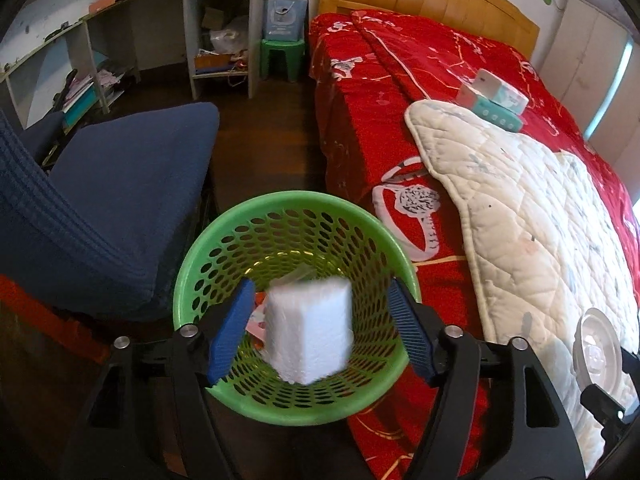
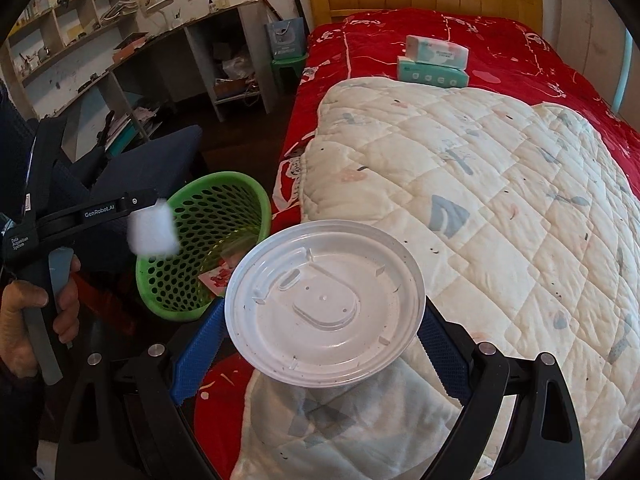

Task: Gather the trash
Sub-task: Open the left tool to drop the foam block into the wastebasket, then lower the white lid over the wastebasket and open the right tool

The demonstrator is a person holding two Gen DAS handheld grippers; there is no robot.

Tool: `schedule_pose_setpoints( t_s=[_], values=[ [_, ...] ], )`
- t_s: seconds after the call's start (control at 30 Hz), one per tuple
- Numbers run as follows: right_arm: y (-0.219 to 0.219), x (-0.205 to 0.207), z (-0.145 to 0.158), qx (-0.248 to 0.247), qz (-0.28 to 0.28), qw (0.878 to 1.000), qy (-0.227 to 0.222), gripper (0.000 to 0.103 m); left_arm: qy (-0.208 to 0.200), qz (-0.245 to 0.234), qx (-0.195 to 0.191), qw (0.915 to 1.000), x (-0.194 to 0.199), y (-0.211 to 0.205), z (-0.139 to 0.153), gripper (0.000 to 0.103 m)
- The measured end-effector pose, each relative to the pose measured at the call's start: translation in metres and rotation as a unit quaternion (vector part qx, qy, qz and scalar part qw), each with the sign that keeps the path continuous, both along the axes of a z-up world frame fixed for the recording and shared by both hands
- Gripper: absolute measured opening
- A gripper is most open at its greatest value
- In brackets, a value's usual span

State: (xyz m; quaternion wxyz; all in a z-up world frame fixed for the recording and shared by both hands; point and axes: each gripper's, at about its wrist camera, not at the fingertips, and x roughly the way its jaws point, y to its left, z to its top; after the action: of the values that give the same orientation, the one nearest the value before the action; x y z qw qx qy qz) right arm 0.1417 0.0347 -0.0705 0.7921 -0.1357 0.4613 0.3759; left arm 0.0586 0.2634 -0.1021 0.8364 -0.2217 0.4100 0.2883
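A green perforated waste basket (image 1: 224, 248) stands on the floor beside the bed; it also shows in the right wrist view (image 2: 240, 196). My left gripper (image 1: 320, 328) is open directly above it. A white foam block (image 1: 308, 332) is blurred in mid-air between the blue pads, touching neither; it also shows in the right wrist view (image 2: 154, 230). Some paper scraps (image 1: 256, 320) lie in the basket's bottom. My right gripper (image 2: 320, 344) is shut on a round white plastic lid (image 2: 324, 308), held above the bed's edge to the right of the basket.
A bed with a red cover (image 1: 360, 92) and a white quilt (image 2: 480, 184) fills the right. Tissue packs (image 2: 434, 62) lie on it. A blue chair (image 1: 132, 200) stands left of the basket. A desk with shelves (image 1: 160, 32) and a green stool (image 1: 280, 56) stand behind.
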Motion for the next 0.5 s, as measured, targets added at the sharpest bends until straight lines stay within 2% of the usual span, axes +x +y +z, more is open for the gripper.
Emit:
schedule_pose_setpoints(
  t_s=[0.5],
  values=[
    [0.037,-0.01,-0.002,0.008,0.035,0.999,0.006,0.089,-0.023,0.023,0.012,0.9994,-0.041,0.006,0.021,0.079]
  ],
)
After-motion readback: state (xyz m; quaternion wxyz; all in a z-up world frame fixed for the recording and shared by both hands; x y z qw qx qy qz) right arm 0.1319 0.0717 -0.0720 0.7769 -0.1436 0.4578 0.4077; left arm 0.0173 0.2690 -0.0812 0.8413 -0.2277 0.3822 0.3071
